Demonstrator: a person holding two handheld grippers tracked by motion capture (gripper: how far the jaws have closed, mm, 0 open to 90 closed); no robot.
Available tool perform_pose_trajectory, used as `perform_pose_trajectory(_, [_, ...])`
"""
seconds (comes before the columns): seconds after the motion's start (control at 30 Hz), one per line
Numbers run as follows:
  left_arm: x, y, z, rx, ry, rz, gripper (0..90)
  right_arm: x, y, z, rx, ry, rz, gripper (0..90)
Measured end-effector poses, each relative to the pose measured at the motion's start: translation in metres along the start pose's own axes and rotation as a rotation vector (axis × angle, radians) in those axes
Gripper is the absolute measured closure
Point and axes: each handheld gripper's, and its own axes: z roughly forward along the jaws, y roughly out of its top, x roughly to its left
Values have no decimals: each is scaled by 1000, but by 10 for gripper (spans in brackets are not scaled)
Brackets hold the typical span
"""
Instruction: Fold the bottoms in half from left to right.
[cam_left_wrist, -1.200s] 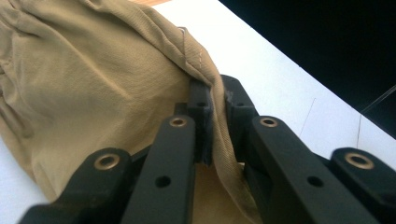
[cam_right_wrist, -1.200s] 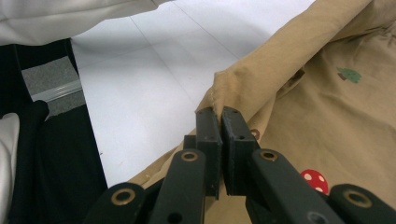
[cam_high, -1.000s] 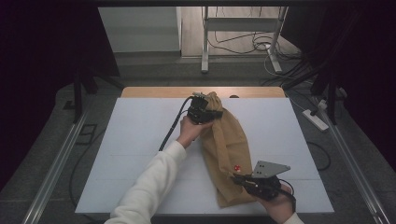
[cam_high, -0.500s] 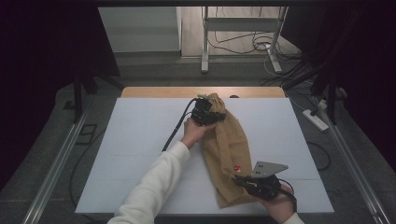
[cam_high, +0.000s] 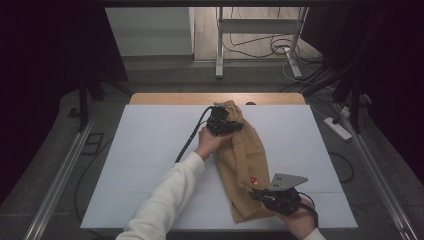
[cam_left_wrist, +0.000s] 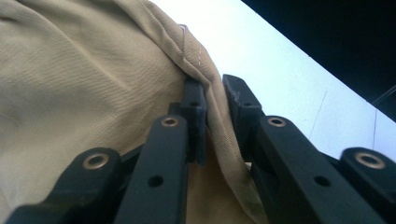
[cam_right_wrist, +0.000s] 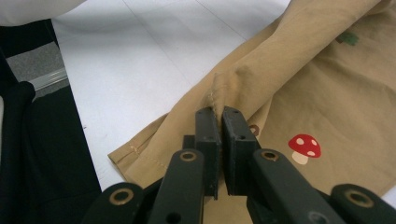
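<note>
A tan cloth (cam_high: 245, 160) with a small red mushroom print (cam_high: 253, 179) lies lengthwise on the white table (cam_high: 150, 150). At its bunched far end sits my left gripper (cam_high: 222, 122). In the left gripper view a stitched fold of the cloth (cam_left_wrist: 93, 70) runs between the left gripper's (cam_left_wrist: 215, 88) jaws, which have just been opening and stand slightly apart, not pinching it. At the near end, my right gripper (cam_high: 260, 195) is shut on a raised ridge of the cloth (cam_right_wrist: 327, 93). The right gripper (cam_right_wrist: 220, 114) has its pads pressed together beside the mushroom print (cam_right_wrist: 304, 147).
A black cable (cam_high: 190, 140) trails from the left gripper across the table toward the near left. A wooden strip (cam_high: 175, 98) borders the far edge. Metal stand legs (cam_high: 218, 45) and a power strip (cam_high: 338, 128) are on the floor beyond.
The left gripper has shifted slightly at the cloth's far end. The right gripper and the cloth's near end have stayed put.
</note>
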Motion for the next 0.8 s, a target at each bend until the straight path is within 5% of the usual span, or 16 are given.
perform_pose_trajectory(0.07, [0,0,1,-4,-11,5,761,0,-1,0,3,-1,2,847])
perform_pose_trajectory(0.13, [-1,0,0,-13,-29,25,646,0,-1,0,4,-2,-5,804])
perform_pose_trajectory(0.23, [-7,0,-5,-10,8,84,448,0,-2,-1,-3,-38,-30,608])
perform_pose_trajectory(0.3, [-7,1,-10,-17,4,80,382,-1,-4,-3,-15,-80,-33,514])
perform_pose_trajectory(0.57, [-7,-6,-30,-39,-9,86,349,-12,-7,-12,-49,-155,23,389])
perform_pose_trajectory(0.7, [-6,-11,-44,-27,-29,103,353,-19,-8,-12,-41,-159,42,389])
perform_pose_trajectory(0.8, [-7,-18,-55,-17,-7,115,357,-24,-9,-11,-29,-156,69,385])
